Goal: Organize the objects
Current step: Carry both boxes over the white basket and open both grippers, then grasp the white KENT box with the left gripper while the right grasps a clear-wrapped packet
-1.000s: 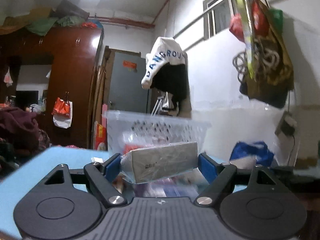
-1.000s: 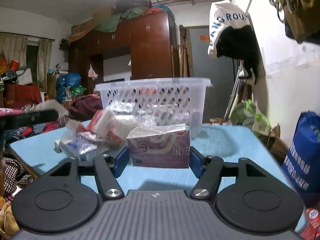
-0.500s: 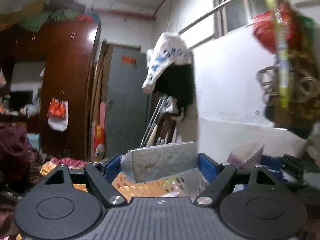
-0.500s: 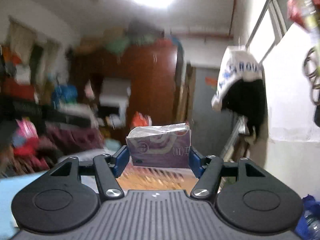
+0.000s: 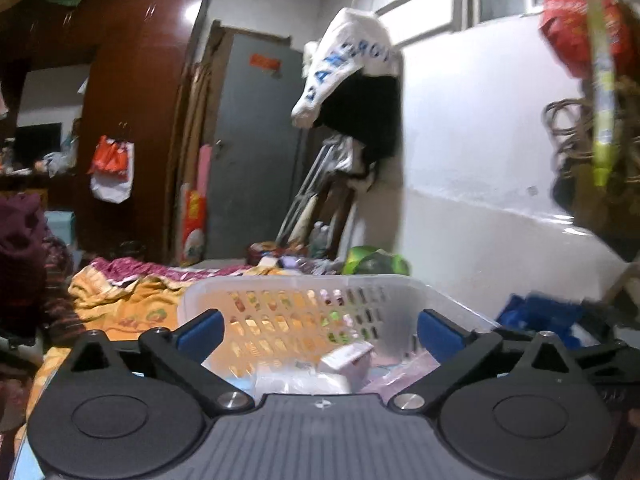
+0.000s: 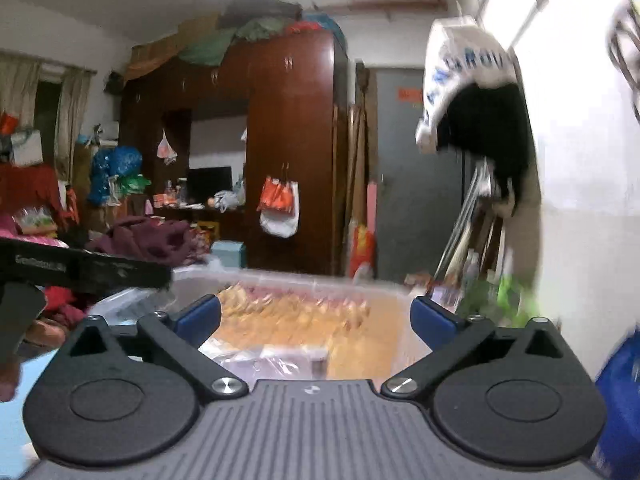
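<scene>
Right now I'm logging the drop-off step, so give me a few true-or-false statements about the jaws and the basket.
1. The left gripper has its jaws open and empty. True.
2. The right gripper clamps a purple packet. False: its jaws are open and hold nothing.
3. The white basket has packets in it. True.
4. The basket has solid walls. False: its wall is perforated.
5. Both grippers point at the floor. False: both face the basket.
</scene>
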A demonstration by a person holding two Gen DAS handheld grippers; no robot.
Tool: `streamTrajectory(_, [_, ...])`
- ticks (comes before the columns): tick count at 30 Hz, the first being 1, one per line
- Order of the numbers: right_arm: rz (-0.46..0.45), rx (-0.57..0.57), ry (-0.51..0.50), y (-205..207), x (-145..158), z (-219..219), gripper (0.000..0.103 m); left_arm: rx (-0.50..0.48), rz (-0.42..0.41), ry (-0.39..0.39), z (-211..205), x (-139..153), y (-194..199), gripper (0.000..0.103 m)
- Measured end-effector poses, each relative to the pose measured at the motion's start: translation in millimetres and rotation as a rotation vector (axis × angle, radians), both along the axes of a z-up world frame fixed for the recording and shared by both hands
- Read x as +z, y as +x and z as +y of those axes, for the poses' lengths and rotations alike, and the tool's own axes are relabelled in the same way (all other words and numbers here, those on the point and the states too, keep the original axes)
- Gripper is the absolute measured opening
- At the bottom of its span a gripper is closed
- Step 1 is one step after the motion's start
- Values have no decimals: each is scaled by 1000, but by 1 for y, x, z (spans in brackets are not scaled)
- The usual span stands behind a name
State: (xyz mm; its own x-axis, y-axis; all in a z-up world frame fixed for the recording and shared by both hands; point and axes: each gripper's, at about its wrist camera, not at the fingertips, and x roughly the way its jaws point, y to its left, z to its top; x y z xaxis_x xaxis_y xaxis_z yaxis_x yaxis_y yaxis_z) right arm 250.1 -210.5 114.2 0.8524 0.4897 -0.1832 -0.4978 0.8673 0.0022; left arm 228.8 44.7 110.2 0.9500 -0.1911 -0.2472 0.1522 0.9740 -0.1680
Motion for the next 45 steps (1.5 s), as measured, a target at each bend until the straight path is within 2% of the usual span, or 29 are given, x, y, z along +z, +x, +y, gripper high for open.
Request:
streamTrajectory(2, [91,-17,3,-16,-16,-15,103,-9,-29,10,4,-9,-30,103])
streamTrajectory(4, [146,32,-85,-28,-41,-27,103,10,13,52,8,-24,-63,103])
streamTrajectory(7, [249,65,-107,-32,-74,-45,98,17,33,86,14,-51,-106,103])
streamTrajectory(11, [322,104,-101,-25,-87,-50,69,19,82,80,24,-77,-130,103])
streamTrajectory(13, [312,104,-121,-28,-86,-42,69,18,116,99,25,-86,-130,103])
streamTrajectory(16, [335,111,-171,-24,-88,-36,63,33,164,158,23,-97,-125,100])
streamTrajectory(23, [323,85,-267,-25,-91,-21,60,39,202,182,21,-105,-118,98])
streamTrajectory(26, [309,89,-279,-28,-92,-19,53,57,199,210,18,-108,-120,96])
streamTrajectory(27, [305,92,-276,-29,-92,-21,44,59,203,214,17,-109,-120,91])
streamTrajectory(28, [302,93,-273,-30,-92,-21,44,60,203,218,15,-110,-120,86])
streamTrajectory(30, [302,88,-265,-30,-91,-23,43,68,192,224,12,-111,-121,81])
streamTrajectory(31, [299,87,-264,-31,-91,-23,43,68,186,224,11,-111,-121,72])
streamTrajectory(32, [292,82,-270,-32,-91,-22,43,68,178,225,10,-111,-121,68])
streamTrajectory(33, [282,76,-279,-33,-90,-20,43,68,166,228,9,-111,-122,52])
streamTrajectory(34, [271,69,-286,-34,-90,-19,43,67,154,229,7,-112,-122,40])
streamTrajectory(39, [213,26,-240,-42,-86,-26,43,83,74,218,6,-115,-132,40])
streamTrajectory(45, [177,14,-75,-46,-80,-51,43,69,-20,185,10,-118,-149,40])
